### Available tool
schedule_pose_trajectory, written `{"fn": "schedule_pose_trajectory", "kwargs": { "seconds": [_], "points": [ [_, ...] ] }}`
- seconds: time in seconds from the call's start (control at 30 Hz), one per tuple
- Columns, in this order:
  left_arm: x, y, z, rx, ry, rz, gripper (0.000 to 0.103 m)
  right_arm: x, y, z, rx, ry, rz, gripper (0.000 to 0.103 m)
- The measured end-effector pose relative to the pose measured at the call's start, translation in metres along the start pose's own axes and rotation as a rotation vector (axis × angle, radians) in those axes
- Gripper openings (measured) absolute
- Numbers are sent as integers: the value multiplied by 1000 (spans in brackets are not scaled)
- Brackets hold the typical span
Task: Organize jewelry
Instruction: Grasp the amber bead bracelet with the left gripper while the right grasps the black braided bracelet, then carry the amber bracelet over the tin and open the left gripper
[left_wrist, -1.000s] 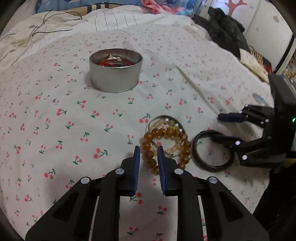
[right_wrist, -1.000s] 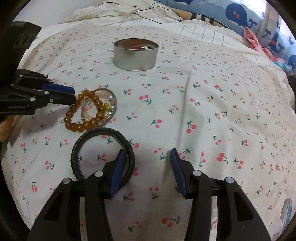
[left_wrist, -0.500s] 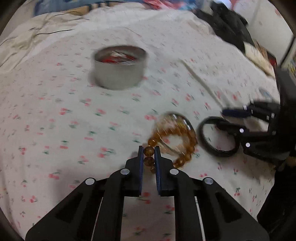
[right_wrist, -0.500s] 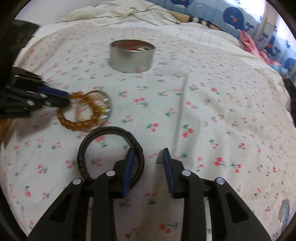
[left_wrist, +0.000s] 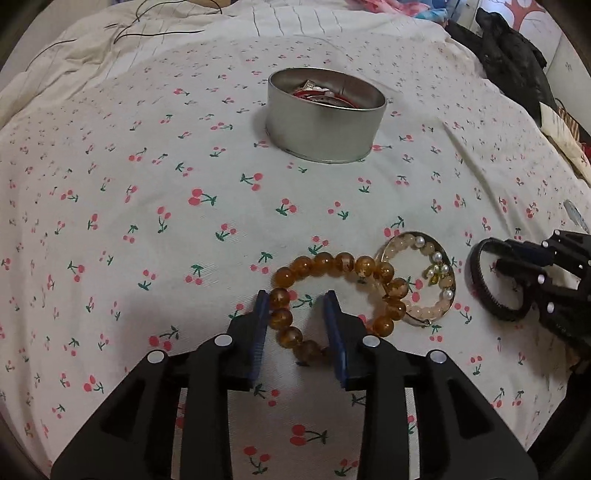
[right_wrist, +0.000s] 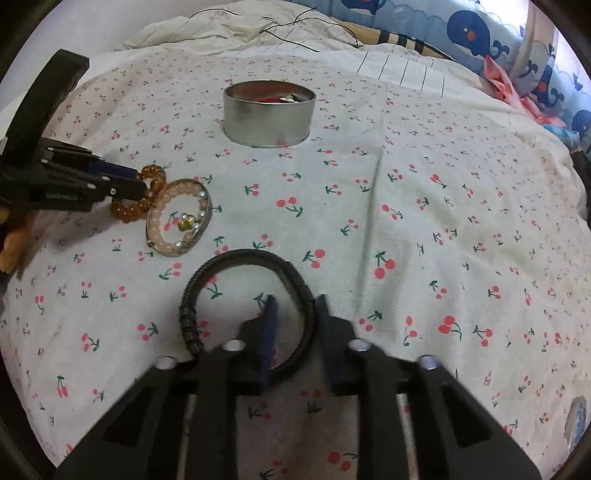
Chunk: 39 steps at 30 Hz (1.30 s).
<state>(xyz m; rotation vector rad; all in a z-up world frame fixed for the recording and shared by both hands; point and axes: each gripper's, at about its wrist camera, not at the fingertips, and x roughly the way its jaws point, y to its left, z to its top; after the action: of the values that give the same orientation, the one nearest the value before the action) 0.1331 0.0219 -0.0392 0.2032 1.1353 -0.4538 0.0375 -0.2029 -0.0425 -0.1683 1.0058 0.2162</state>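
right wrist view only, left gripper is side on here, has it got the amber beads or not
Observer: No. The left gripper jaws have just been opening. The amber beads lie between the pads, close against one and clear of the other.
Operator: whats in the tin, i just see a red bit
Observer: The tin holds red bangles and a pale piece at the back.

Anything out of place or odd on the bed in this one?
Only one thing: the amber bead bracelet lies partly across the rim of the pearl bangle, so lifting one may drag the other. The tin stands upright and the black cord bracelet lies apart. Nothing looks spilled or damaged.
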Motion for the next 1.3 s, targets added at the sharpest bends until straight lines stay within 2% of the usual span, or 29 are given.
{"fn": "schedule_pose_trajectory", "kwargs": {
  "seconds": [0.07,0.23,0.33,0.47,0.53,0.57,0.6,0.67,0.73,0.77,0.8,0.83,0.87,1.07,1.17,1.3],
  "points": [
    [-4,7,1,-19,-14,-2,10,-4,-5,2,37,-25,17,10],
    [-24,14,8,-61,-123,17,10,-22,-14,9,102,-144,37,10],
    [-31,19,10,-86,-159,30,10,-22,-16,15,123,-177,35,10],
    [-20,26,11,-106,-113,72,11,-3,-13,24,123,-139,9,10],
    [-7,29,10,-114,-48,86,11,11,-11,26,106,-81,0,10],
    [-2,27,9,-104,-21,91,12,17,-11,26,101,-58,-5,16],
    [0,27,9,-97,-20,100,13,21,-9,26,95,-48,-9,27],
    [1,23,10,-78,-18,107,18,21,-7,26,81,-49,-22,27],
    [2,22,10,-82,-14,107,19,22,-7,26,81,-47,-20,26],
    [2,22,10,-82,-15,107,18,22,-7,26,85,-43,-15,18],
    [1,21,11,-77,-18,104,16,22,-8,26,95,-43,-10,12],
    [1,20,11,-73,-24,102,11,20,-9,27,107,-46,2,11],
    [-2,19,13,-66,-36,91,10,18,-12,29,127,-52,20,10],
    [-26,11,17,-54,-151,84,10,3,-28,46,215,-124,106,10],
    [-34,8,19,-49,-187,89,10,7,-36,48,272,-118,161,10],
    [-45,-2,21,-16,-217,87,10,13,-38,47,293,-108,170,10]
  ]
}}
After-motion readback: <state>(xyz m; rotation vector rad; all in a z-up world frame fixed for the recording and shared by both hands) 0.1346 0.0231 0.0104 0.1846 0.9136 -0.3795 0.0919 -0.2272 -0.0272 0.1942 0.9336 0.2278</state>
